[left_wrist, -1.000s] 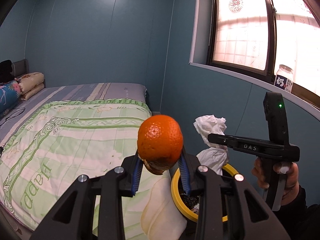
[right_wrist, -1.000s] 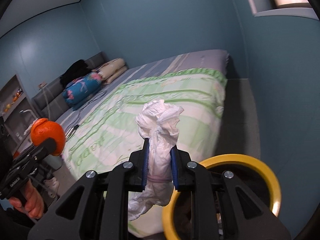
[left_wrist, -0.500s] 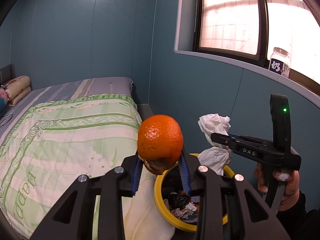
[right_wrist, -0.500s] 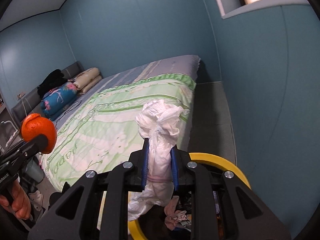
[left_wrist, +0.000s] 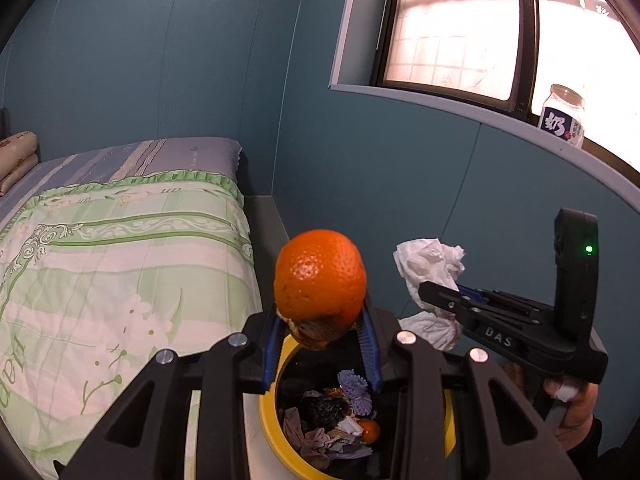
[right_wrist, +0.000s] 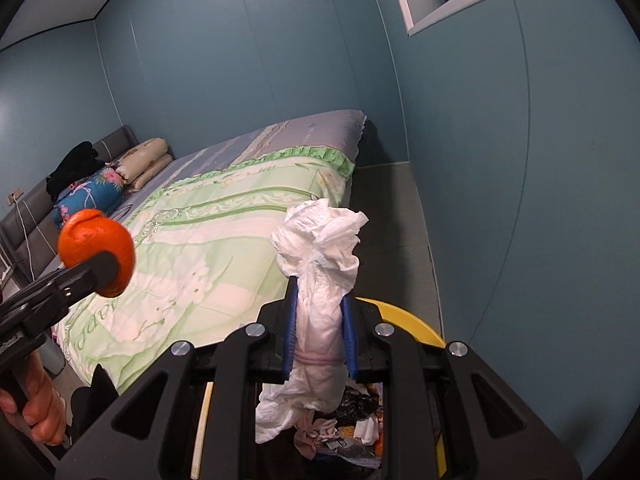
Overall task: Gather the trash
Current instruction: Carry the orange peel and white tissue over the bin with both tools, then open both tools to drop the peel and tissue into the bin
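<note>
Looking along my left tool (left_wrist: 322, 354), I see its blue pads clamped on an orange (left_wrist: 320, 276), whose browned underside sits between them. Directly below is the yellow-rimmed bin (left_wrist: 276, 440), already holding scraps of paper, dark bits and a small orange piece. My right tool (right_wrist: 318, 330) is clamped on a crumpled white tissue wad (right_wrist: 320, 248), which sticks up above the pads and hangs down below them toward the bin's yellow rim (right_wrist: 404, 320) (trash shows underneath it there too). From the left camera the right tool appears off to the right, tissue in its tip, held by a hand (left_wrist: 572, 412) beside the blue wall. The bin stands on the floor just beside the bed (right_wrist: 224, 248) with its green floral quilt. A jar (left_wrist: 562, 120) stands on the window sill.
</note>
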Available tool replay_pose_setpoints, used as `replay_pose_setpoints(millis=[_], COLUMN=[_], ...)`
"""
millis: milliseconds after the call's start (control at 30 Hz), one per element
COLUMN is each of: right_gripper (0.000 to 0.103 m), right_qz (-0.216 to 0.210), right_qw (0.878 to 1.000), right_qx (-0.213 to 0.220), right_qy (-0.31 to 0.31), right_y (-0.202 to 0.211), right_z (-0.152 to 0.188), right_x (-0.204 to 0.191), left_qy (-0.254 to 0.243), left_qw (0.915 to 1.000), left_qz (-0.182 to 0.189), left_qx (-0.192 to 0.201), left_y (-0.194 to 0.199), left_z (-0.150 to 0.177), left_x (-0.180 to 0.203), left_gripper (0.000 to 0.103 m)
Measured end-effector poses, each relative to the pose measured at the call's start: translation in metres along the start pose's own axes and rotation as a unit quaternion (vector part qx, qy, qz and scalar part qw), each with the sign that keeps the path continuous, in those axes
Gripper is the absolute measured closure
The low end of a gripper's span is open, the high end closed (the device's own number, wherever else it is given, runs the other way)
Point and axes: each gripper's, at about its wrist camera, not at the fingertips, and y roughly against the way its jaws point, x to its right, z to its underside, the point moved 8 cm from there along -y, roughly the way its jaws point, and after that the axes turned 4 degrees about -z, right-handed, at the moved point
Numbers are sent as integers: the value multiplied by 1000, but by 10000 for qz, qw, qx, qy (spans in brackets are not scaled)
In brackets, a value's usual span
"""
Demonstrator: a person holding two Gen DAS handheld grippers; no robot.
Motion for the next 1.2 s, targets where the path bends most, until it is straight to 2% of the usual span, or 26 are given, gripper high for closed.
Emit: replay_pose_setpoints(millis=[233,467,667,1033,1133,1200], right_gripper=[85,85,84,84,77,70], right_qz=[179,53,-62,-11,37,96], right_qw=[9993,9973,9963,9954,9952,9950], right_qx=[-300,-686,-827,-923,-916,-904], right_qy=[-94,-267,-244,-272,-348,-415], right_y=[-15,-32,-38,-43,-45,-45], right_z=[14,34,40,42,41,40], right_x=[13,18,14,19,23,27], left_qy=[159,297,288,282,310,297], left_qw=[9983,9939,9922,9911,9906,9910], left_qz=[218,349,360,391,449,445], left_qx=[-517,-1002,-1156,-1237,-1252,-1227], left_y=[-39,-70,-77,-81,-82,-81], left_z=[27,59,70,74,74,74], left_x=[0,-4,-2,0,0,0], left_gripper=[72,72,72,71,70,65])
